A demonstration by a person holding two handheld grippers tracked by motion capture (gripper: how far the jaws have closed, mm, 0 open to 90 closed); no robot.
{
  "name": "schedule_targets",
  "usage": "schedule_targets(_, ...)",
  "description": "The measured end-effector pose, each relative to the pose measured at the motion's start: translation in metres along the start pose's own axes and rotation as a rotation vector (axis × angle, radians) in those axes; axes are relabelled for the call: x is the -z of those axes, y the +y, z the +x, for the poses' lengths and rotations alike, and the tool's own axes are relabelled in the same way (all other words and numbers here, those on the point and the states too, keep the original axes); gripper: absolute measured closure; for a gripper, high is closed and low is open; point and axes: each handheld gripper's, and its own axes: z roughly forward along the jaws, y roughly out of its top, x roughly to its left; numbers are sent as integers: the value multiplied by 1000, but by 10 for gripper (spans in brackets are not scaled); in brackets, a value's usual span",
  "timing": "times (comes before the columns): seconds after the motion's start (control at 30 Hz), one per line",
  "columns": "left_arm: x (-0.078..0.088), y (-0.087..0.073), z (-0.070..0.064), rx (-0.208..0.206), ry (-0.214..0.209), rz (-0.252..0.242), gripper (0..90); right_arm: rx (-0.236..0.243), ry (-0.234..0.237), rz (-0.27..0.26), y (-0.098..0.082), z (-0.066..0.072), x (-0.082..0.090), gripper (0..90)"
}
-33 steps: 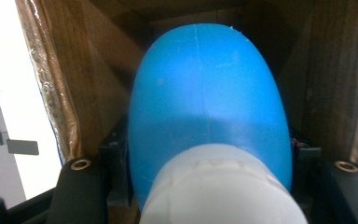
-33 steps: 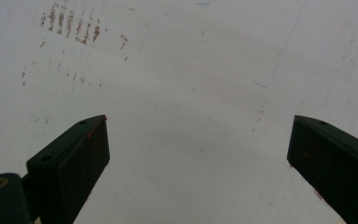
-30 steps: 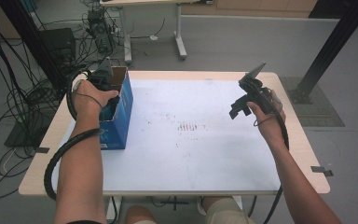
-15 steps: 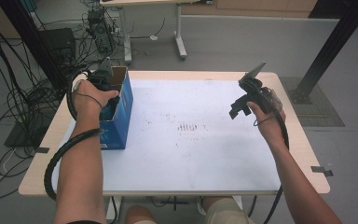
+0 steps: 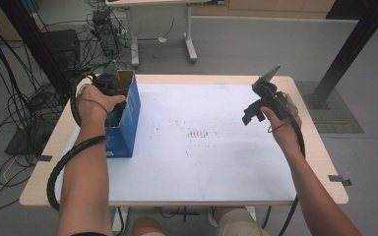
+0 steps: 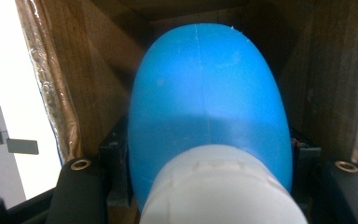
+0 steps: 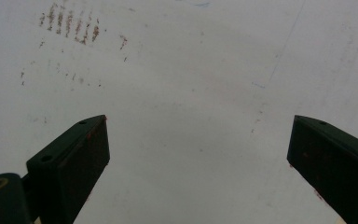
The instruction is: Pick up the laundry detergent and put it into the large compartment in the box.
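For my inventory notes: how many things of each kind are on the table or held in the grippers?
Box: 1
Blue bottle with white cap, inside the box, held by the left gripper: 1
Total: 2
The right gripper holds nothing.

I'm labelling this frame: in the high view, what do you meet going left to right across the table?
Left gripper inside the blue box → brown scuff marks on the white tabletop → right gripper, jaws open, held above the table.
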Motion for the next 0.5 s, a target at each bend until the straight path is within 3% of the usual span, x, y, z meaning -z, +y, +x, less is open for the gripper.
schedule_targets(0.5, 0, 0, 0, 0, 1, 0, 367, -1, 3, 0, 0, 0, -1, 56)
